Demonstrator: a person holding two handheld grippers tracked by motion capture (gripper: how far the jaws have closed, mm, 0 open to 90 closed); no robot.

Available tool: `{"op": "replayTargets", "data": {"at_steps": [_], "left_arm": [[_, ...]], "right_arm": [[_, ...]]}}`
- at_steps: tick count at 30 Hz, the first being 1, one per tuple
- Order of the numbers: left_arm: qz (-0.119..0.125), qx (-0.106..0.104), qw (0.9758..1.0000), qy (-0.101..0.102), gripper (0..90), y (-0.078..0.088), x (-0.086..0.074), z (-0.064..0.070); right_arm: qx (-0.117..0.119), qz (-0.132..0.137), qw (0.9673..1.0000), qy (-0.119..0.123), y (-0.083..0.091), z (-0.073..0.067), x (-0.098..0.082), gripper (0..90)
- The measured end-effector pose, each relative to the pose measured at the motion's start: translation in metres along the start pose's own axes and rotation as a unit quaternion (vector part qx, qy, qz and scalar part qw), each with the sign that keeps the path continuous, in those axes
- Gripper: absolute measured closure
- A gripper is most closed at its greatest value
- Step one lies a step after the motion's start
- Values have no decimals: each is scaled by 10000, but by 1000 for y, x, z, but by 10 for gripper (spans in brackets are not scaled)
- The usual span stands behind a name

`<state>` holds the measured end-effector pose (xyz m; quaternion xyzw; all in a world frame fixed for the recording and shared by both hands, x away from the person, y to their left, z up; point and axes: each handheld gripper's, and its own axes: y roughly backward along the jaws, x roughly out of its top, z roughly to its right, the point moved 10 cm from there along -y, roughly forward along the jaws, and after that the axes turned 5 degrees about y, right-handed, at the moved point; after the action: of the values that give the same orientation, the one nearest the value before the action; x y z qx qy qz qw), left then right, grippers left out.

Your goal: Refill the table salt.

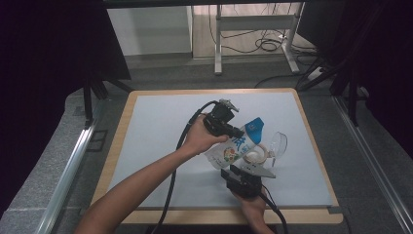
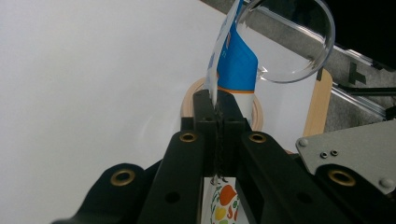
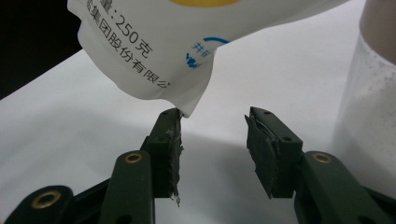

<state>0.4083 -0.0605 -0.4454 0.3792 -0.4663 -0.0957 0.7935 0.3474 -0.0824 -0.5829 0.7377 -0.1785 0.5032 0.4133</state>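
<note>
Left gripper (image 2: 217,100) pinches the tilted pouch's (image 1: 238,144) edge; right gripper (image 3: 212,135), jaws spread, sits just below its near corner

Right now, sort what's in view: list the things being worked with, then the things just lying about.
In use:
- pouch, pinched by the left gripper
- right gripper, open under the pouch's corner
- clear glass
- wooden ring

Lying about:
- desk frame behind the table
- floor cables
</note>
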Motion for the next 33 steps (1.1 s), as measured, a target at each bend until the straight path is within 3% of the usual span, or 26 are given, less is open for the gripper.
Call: {"op": "replayTargets", "data": {"at_steps": [33], "left_arm": [[450, 9, 9989, 89, 897, 8, -3, -10]], "right_arm": [[42, -2, 10000, 22, 7, 3, -2, 480]]}}
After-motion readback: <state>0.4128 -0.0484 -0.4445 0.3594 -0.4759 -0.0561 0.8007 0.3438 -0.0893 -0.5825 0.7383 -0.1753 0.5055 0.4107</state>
